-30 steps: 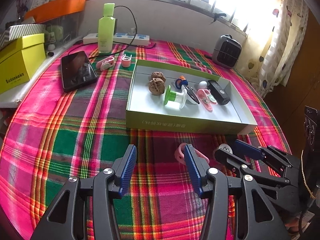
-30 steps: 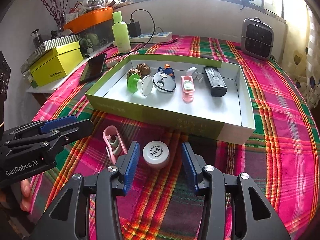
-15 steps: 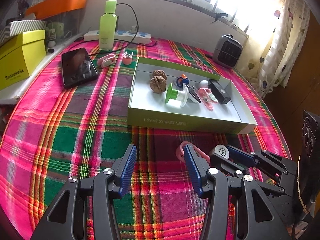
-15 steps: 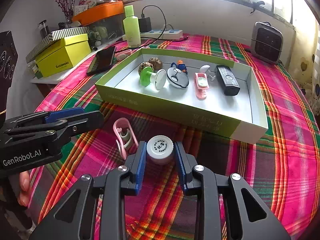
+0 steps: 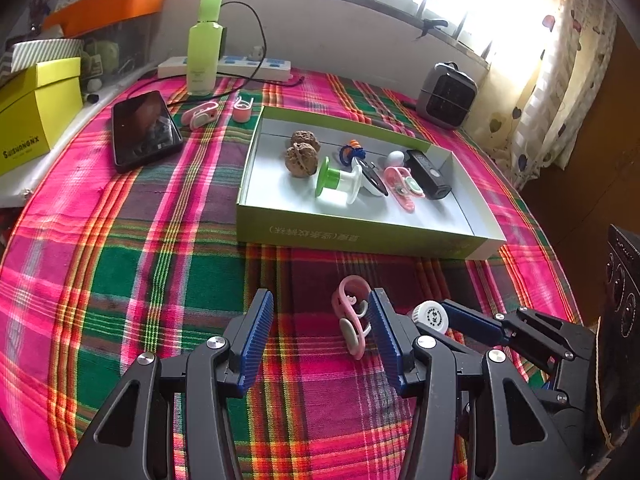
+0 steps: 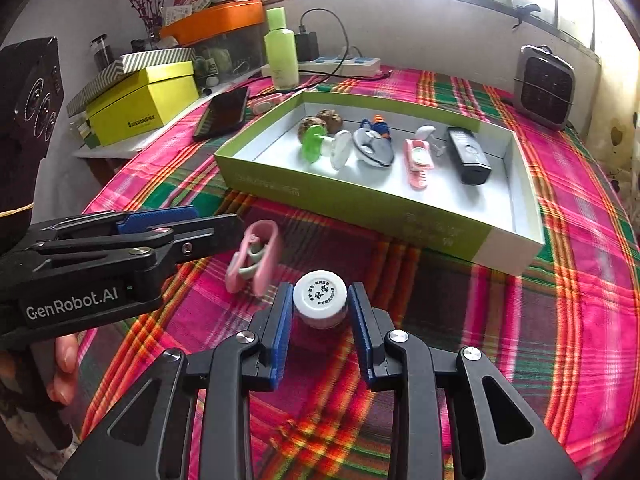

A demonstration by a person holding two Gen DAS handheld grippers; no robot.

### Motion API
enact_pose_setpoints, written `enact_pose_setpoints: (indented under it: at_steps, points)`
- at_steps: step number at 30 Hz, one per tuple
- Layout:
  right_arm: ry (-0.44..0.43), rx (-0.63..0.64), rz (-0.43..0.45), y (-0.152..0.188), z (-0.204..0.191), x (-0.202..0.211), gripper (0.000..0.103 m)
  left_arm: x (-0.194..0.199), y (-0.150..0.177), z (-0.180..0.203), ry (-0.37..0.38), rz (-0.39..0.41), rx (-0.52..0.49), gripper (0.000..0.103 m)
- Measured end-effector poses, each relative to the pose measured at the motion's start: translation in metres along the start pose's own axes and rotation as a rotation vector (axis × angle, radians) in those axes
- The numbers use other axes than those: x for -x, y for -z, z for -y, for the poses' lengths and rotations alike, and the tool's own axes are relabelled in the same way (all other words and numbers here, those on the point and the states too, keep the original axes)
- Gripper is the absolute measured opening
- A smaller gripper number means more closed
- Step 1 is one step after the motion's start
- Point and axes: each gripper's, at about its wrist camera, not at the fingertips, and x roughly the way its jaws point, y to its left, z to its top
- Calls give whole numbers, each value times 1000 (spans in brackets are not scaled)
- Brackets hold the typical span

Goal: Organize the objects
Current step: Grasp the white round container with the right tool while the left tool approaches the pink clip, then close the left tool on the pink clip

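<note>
My right gripper [image 6: 320, 312] is shut on a small white-capped jar [image 6: 320, 300] and holds it just above the plaid cloth; the jar also shows in the left wrist view [image 5: 431, 317]. My left gripper [image 5: 320, 332] is open and empty, low over the cloth. A pink clip [image 5: 352, 320] lies beside its right finger; it also shows in the right wrist view [image 6: 256, 256]. The green-walled tray [image 5: 360, 236] beyond holds two walnuts [image 5: 300, 152], a green-and-white spool, a pink comb, a black remote and other small items.
A black phone [image 5: 144, 130], two pink clips [image 5: 200, 114], a green bottle [image 5: 205, 44] and a power strip [image 5: 240, 66] lie at the back left. A yellow box [image 5: 32, 116] stands far left. A grey heater [image 5: 448, 94] sits back right.
My right gripper closed on the white-capped jar and lifted it slightly. The left gripper stayed open and drew a little closer to the pink clip.
</note>
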Motion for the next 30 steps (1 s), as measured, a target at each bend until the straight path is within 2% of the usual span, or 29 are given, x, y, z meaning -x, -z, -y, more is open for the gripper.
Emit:
enact_pose_setpoints:
  at_steps: [8,22,30]
  points:
    - [45,-57,25,5,24,11,30,-6,6,13,24,-15,-41,48]
    - [36,-75,34,7,31,15,30,-20,10,24,-25,-27,-63,48]
    - [32,-79,36,8,31,16,30,-23,10,32,-87,5,-105,47]
